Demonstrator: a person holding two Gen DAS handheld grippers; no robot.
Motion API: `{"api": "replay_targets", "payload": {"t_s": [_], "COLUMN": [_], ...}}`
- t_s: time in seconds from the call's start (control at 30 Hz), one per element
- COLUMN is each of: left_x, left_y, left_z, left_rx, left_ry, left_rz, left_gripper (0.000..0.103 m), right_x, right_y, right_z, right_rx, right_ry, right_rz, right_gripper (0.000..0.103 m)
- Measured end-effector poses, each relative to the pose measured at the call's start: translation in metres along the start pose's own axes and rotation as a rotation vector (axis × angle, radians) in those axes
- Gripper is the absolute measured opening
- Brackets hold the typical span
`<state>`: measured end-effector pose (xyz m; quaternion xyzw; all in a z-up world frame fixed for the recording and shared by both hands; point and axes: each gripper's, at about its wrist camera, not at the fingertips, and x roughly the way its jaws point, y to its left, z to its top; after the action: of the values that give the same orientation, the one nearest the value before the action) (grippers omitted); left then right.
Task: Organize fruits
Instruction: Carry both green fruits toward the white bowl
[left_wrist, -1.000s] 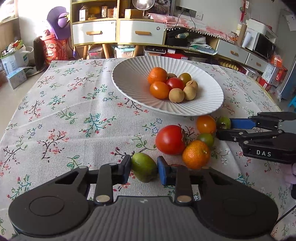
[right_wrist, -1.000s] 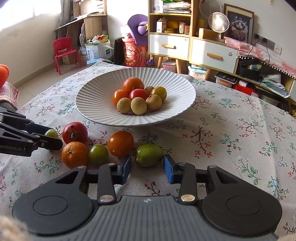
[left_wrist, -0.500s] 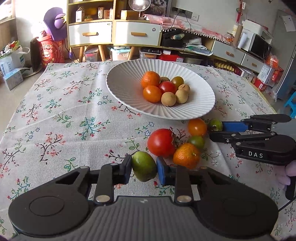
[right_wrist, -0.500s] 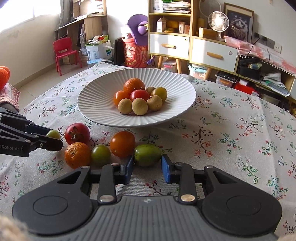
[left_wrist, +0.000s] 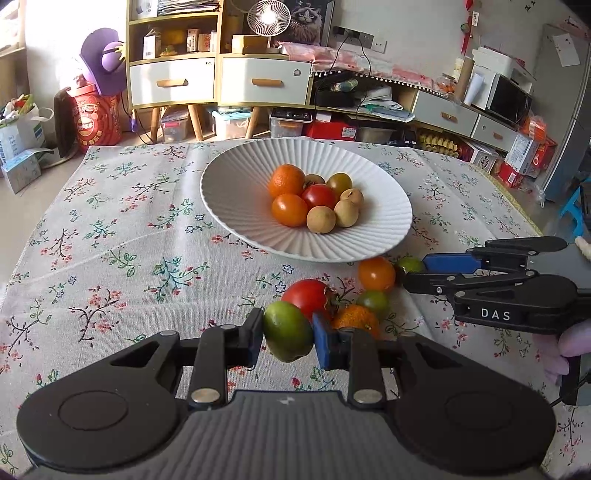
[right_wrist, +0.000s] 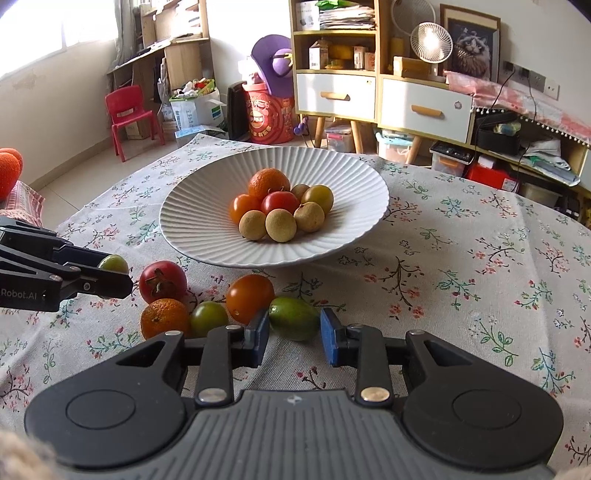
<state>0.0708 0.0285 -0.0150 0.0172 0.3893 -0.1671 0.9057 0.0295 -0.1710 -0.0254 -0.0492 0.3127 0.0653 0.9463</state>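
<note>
While clamped, green fruit (left_wrist: 288, 331) fills left gripper (left_wrist: 288, 338).

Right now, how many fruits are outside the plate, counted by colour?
Green: 3 (left fruit in the left claw; right fruit in the right claw; green tomato)
Orange: 2 (mandarin, orange tomato)
Red: 1 (red tomato)
Total: 6

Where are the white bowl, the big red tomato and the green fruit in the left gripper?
white bowl (left_wrist: 236, 192), left wrist view, bare ribbed wall.
big red tomato (left_wrist: 304, 295), left wrist view, its skin.
green fruit (left_wrist: 286, 330), left wrist view, middle.
</note>
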Motion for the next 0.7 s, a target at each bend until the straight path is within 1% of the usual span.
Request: {"api": "replay_targets", "payload": {"t_s": [0.1,0.37,0.47,0.7], "left_x": [-0.0001,-0.0024,-0.0029,-0.006], "left_y": [-0.0005,0.0024,0.0025,0.0026], "left_z": [-0.0012,-0.0014,-0.002,-0.0027], "left_rx": [0.003,-0.008,-0.009,-0.003], "left_ry": [0.002,-0.005,-0.004,-0.012], "left_rz": [-0.002,0.001,0.0,0.002], "left_gripper": [0.022,0.022,0.022,0.022], "right_x": [0.0033,0.0078,0.0081,0.0052], "right_y": [0.0002,-0.0034,-0.0037,-0.0022], "right_z": [-0.0004,-0.0024,-0.0037,-0.0044], "right_rx": [-0.004,0.017,0.014,0.003], "right_ry": [0.006,0.01,0.013,0.007], "right_rz": [-0.007,0.0,0.008,0.011], "right_gripper": [0.033,0.033,0.03,0.03]}}
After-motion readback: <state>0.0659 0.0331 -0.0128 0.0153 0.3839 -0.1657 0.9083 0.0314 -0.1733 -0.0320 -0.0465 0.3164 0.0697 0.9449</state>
